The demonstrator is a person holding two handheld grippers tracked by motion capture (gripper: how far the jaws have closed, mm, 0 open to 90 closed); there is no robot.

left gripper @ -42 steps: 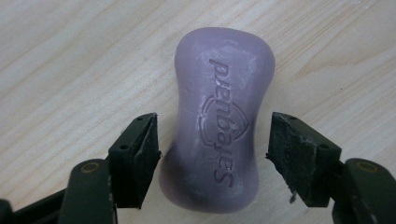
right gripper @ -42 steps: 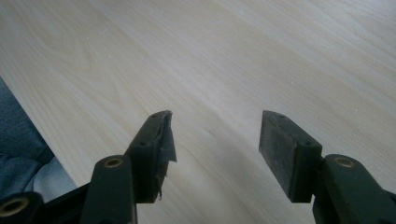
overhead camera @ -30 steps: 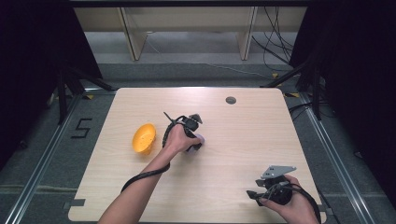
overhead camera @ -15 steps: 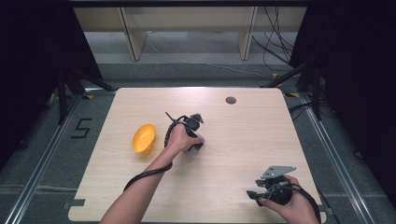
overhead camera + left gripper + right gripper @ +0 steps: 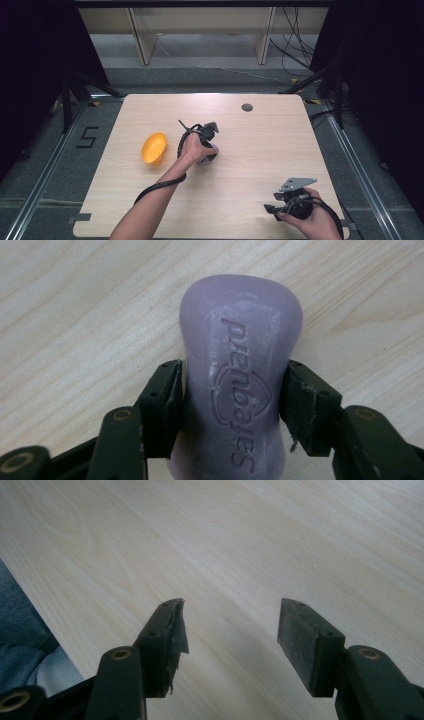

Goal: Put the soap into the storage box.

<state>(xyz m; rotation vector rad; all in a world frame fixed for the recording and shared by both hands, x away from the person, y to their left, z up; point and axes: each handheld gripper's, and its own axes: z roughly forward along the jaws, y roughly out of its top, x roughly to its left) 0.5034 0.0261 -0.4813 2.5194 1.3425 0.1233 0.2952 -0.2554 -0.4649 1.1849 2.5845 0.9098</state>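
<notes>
Near the middle of the light wooden table [image 5: 260, 145], we see the left gripper [image 5: 209, 150] pointing down at a lilac bar of soap [image 5: 240, 380] that lies flat on the wood. In the left gripper view the jaws have just been closing, and now both black pads sit against the narrow waist of the bar, one on each side, so we read it as gripped; the embossed lettering on the soap faces up, and its far, rounded end sticks out beyond the pads. From the high view the person's left hand [image 5: 192, 149] covers most of the soap, with just a sliver of lilac showing beside it. Just to the left of that hand an orange bowl [image 5: 153, 148] lies tipped on its side, near but not touching. At the near right corner of the table we find the right gripper [image 5: 272, 209], held low over the wood; its jaws stand wide apart with bare table between them.
</notes>
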